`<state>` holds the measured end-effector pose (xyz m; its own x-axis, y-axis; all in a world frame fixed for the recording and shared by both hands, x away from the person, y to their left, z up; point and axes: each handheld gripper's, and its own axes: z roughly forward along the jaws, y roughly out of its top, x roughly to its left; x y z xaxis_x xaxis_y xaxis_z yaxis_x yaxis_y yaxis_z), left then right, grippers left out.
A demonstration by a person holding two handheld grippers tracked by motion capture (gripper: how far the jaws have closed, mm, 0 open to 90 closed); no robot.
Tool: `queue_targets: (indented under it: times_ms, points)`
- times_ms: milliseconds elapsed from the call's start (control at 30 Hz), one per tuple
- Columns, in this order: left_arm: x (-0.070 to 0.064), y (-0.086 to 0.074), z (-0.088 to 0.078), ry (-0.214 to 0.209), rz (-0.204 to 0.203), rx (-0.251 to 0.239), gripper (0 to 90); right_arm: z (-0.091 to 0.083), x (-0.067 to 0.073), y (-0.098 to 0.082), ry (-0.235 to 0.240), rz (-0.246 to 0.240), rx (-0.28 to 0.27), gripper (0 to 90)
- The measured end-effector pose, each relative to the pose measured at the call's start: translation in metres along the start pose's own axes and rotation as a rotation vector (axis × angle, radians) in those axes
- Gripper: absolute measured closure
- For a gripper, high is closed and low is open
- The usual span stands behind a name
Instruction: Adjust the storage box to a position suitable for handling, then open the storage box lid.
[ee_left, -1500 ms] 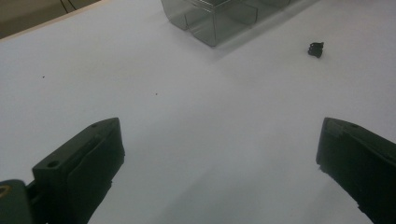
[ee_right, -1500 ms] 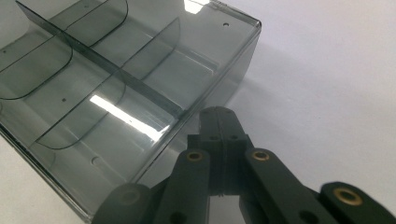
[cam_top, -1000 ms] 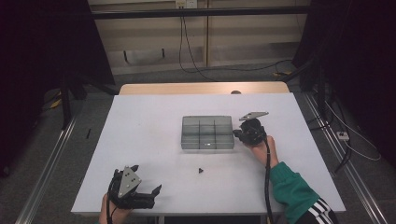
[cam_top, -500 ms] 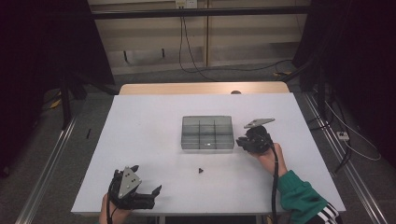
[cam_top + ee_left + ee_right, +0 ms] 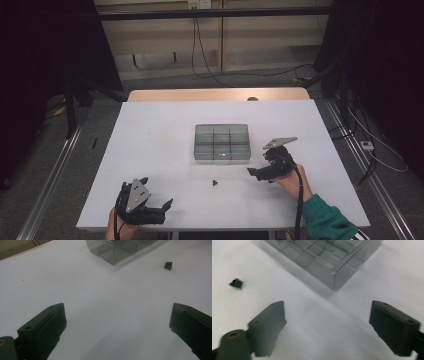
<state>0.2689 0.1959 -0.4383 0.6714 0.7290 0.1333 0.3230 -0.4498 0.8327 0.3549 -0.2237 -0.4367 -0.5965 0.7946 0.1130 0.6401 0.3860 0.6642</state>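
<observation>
1. My right gripper (image 5: 256, 173) sits on the right side of the white table (image 5: 150, 145), just off the near right corner of the clear compartment box (image 5: 221, 142). Its jaws point left, toward the middle of the table.
2. Its jaws have just been opening and now stand wide apart. In the right gripper view there is only bare table between them, so I hold nothing.
3. In that same view the small black part (image 5: 236, 283) lies beyond my left jaw, clear of both pads, and a corner of the box (image 5: 334, 272) rises ahead between the jaws.
4. From the high view the small black part (image 5: 214, 182) lies alone on the table, on the near side of the box and apart from it, roughly below its middle. It is to the left of my right gripper, near but not touching.
5. My left gripper (image 5: 159, 209) rests at the near left edge of the table, well apart from the part and the box, with its jaws pointing right.
6. In the left gripper view its jaws are spread wide with empty table between them. The part (image 5: 168, 265) shows far ahead to the right, and the box (image 5: 117, 250) is beyond it at the top.
7. The box has six compartments. One near compartment holds a small pale speck that I cannot make out.
</observation>
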Motion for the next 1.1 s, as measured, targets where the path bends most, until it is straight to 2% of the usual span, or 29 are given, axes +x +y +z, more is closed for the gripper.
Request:
queue_targets:
  times_ms: [200, 367, 767, 1100]
  points:
    - [-0.001, 0.0, 0.0, -0.003, 0.002, 0.001, 0.8, -0.002, 0.007, -0.002, 0.068, -0.012, -0.008, 0.2]
    - [0.0, 0.0, 0.0, 0.0, 0.008, 0.001, 0.7, 0.001, 0.008, -0.003, 0.107, -0.015, -0.007, 0.0]
    - [-0.001, 0.0, 0.0, 0.003, 0.006, 0.0, 0.8, 0.002, 0.015, -0.002, 0.137, -0.032, -0.055, 0.0]
    - [-0.002, 0.0, 0.0, 0.004, 0.01, 0.004, 0.7, 0.004, 0.025, 0.0, 0.137, -0.055, -0.071, 0.0]
